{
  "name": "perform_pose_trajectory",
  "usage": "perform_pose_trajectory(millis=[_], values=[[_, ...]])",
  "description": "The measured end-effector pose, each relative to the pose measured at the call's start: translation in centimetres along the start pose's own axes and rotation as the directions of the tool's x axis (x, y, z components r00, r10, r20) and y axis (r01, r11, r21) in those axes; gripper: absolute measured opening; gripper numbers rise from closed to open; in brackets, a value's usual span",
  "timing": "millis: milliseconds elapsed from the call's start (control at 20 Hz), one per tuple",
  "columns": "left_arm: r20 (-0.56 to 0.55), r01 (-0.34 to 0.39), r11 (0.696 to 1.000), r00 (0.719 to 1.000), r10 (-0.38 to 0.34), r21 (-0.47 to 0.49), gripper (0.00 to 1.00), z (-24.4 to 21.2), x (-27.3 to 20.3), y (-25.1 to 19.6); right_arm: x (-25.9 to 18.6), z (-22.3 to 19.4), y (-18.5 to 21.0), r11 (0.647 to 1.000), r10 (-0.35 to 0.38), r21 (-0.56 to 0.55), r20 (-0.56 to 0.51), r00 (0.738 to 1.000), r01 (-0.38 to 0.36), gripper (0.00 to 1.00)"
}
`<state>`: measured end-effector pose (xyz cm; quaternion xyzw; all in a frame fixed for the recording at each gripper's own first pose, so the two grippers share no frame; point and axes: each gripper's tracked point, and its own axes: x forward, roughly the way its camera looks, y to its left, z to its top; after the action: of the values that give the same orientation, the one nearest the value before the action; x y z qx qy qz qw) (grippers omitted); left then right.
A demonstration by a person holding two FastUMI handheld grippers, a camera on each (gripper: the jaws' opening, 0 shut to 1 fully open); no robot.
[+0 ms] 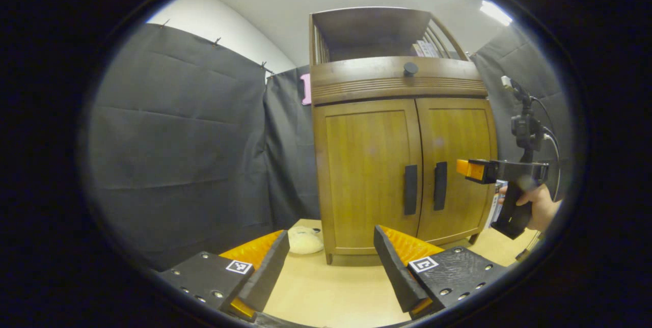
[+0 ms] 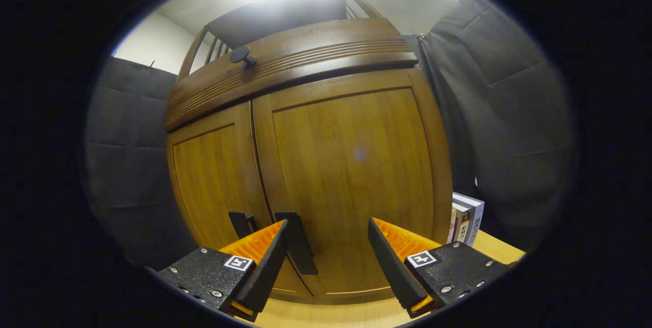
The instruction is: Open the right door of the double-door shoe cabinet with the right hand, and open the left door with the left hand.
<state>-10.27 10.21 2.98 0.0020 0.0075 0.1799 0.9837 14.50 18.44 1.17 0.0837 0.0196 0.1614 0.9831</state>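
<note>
With both doors shut, the right handle (image 2: 298, 241) is being approached by the spread-fingered right gripper (image 2: 326, 246), which must next be closed around it; the left gripper (image 1: 331, 262) is held released.

You will find no readable text, brand or number on the shoe cabinet (image 1: 402, 165). Each finger block of the left gripper (image 1: 331, 256) and the right gripper (image 2: 326, 246) carries a square black-and-white fiducial marker (image 1: 239, 267), which is a coded pattern, not lettering. The books (image 2: 466, 218) beside the cabinet show spine print too small to read.
</note>
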Motion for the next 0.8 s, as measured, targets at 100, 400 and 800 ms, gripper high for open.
perform_pose_trajectory(millis=[100,400,800], values=[[-0.001,-0.022,1.000,1.000,0.022,0.002,0.88,0.6,-0.5,0.7,1.0,-1.0,0.9,1.000,0.018,0.008,-0.013,1.000,-0.018,0.94],[-0.013,-0.068,0.998,0.998,0.068,-0.002,0.88,0.2,-1.0,2.1,4.3,-5.0,3.2,0.998,0.058,-0.030,-0.097,0.994,-0.061,0.87],[-0.032,-0.071,0.997,0.997,0.071,-0.013,1.00,-0.6,-1.3,2.3,6.7,-5.9,5.4,0.999,0.052,0.021,-0.161,0.986,-0.049,0.47]])
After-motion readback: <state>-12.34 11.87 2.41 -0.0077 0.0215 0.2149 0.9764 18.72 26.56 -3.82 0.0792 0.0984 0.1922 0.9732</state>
